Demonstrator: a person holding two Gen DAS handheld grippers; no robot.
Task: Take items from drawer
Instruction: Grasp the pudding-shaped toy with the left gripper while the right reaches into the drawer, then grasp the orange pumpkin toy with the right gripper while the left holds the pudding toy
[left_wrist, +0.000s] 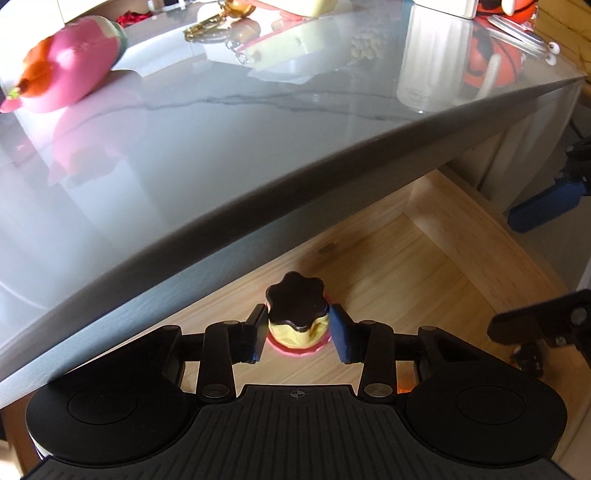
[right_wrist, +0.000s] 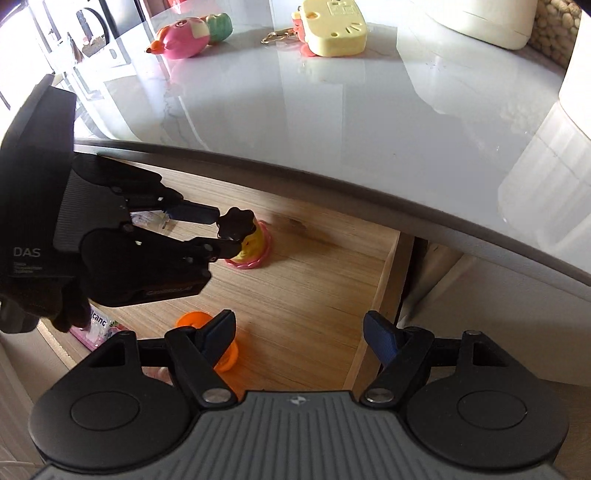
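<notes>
In the open wooden drawer stands a small pudding toy with a dark brown top, a yellow body and a pink base. My left gripper is shut on it, one blue pad against each side. The right wrist view shows the same grip from the side: the left gripper holds the pudding toy tilted, with the pink base low over the drawer floor. My right gripper hangs open over the drawer's front right part with nothing between its fingers.
The grey marble tabletop overhangs the drawer, its dark edge close above the toy. On it lie a pink fish toy, a yellow toy, a keychain and a white container. An orange ring toy and a pink packet lie in the drawer.
</notes>
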